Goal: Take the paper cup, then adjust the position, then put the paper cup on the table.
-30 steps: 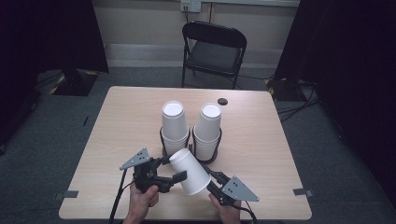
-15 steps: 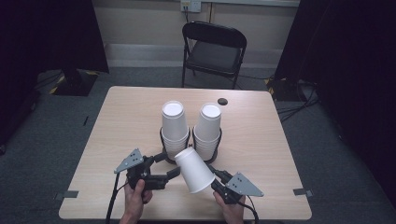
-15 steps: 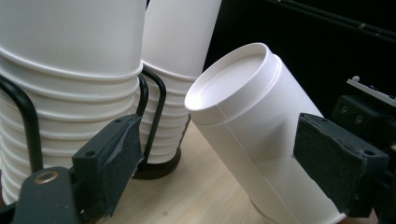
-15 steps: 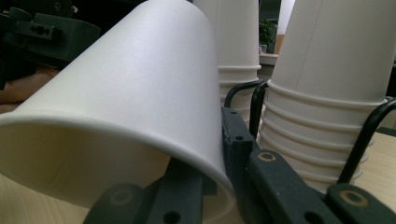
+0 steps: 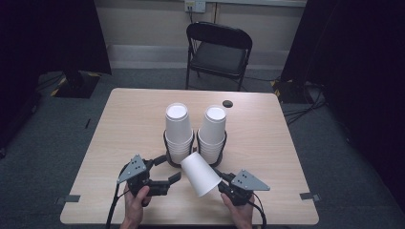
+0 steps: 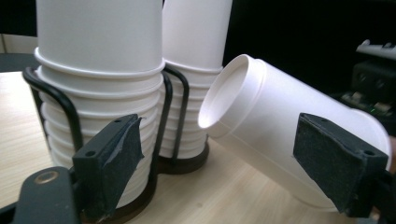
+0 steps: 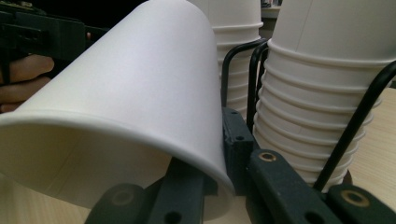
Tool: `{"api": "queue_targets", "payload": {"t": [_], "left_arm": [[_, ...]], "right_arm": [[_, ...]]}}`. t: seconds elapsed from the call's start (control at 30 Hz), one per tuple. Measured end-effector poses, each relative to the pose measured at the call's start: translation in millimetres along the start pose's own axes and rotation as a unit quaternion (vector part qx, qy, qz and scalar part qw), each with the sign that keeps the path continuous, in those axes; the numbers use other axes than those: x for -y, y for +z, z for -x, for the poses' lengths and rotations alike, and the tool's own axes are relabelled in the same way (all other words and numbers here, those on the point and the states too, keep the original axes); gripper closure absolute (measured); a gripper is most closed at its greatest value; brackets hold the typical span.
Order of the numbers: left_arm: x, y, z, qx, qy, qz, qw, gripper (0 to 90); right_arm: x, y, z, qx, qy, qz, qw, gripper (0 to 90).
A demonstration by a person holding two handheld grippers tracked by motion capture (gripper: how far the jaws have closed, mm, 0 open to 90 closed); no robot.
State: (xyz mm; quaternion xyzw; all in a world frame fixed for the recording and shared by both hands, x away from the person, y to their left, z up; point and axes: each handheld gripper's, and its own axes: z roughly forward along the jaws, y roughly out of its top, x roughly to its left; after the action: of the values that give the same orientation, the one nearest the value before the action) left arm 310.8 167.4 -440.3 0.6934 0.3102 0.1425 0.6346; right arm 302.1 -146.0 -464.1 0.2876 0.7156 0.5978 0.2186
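Observation:
Two stacks of upturned white cups, the left stack (image 5: 177,129) and the right stack (image 5: 212,131), stand in black wire holders (image 5: 166,143) at mid table. In front of them my right gripper (image 5: 217,182) is shut on the rim of a single white cup (image 5: 199,174), which is tilted with its base up and to the left. The rim wall sits pinched between its jaws (image 7: 219,154). My left gripper (image 5: 169,168) is open just left of that cup; its jaws have just been closing with nothing pressed between them. One of its pads (image 6: 112,156) is by the left stack (image 6: 98,70), the other beside the held cup (image 6: 271,126).
The light wooden table (image 5: 119,124) has a small dark round thing (image 5: 227,103) near its far edge. A black folding chair (image 5: 217,50) stands behind the table. Bare tabletop lies on both sides of the stacks.
The left gripper's jaws have narrowed from a wider opening. The held cup has shifted slightly to the right. Both hands stay near the table's front edge.

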Motion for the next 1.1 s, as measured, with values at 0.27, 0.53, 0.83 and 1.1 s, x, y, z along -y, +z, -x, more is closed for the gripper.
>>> {"api": "queue_targets", "payload": {"t": [0.27, 0.53, 0.83, 1.1], "left_arm": [[-7.4, -0.6, 0.9, -0.019, 0.065, -0.038, 0.9970, 15.5], [-6.3, 2.8, 0.1, -0.006, 0.105, -0.065, 0.9923, 15.4], [0.8, 9.4, 5.2, 0.009, 0.142, -0.090, 0.9858, 15.5], [9.1, 11.8, 16.3, 0.030, 0.164, -0.112, 0.9796, 15.5]], "right_arm": [[-4.4, 6.1, 4.9, -0.026, 0.002, -0.062, 0.9977, 86.4], [-6.2, 8.5, 9.3, -0.023, 0.013, -0.107, 0.9939, 86.5], [-11.6, 15.8, 11.1, -0.047, 0.010, -0.164, 0.9853, 86.6], [-18.2, 19.3, 10.8, -0.075, 0.007, -0.205, 0.9758, 86.5]]}}
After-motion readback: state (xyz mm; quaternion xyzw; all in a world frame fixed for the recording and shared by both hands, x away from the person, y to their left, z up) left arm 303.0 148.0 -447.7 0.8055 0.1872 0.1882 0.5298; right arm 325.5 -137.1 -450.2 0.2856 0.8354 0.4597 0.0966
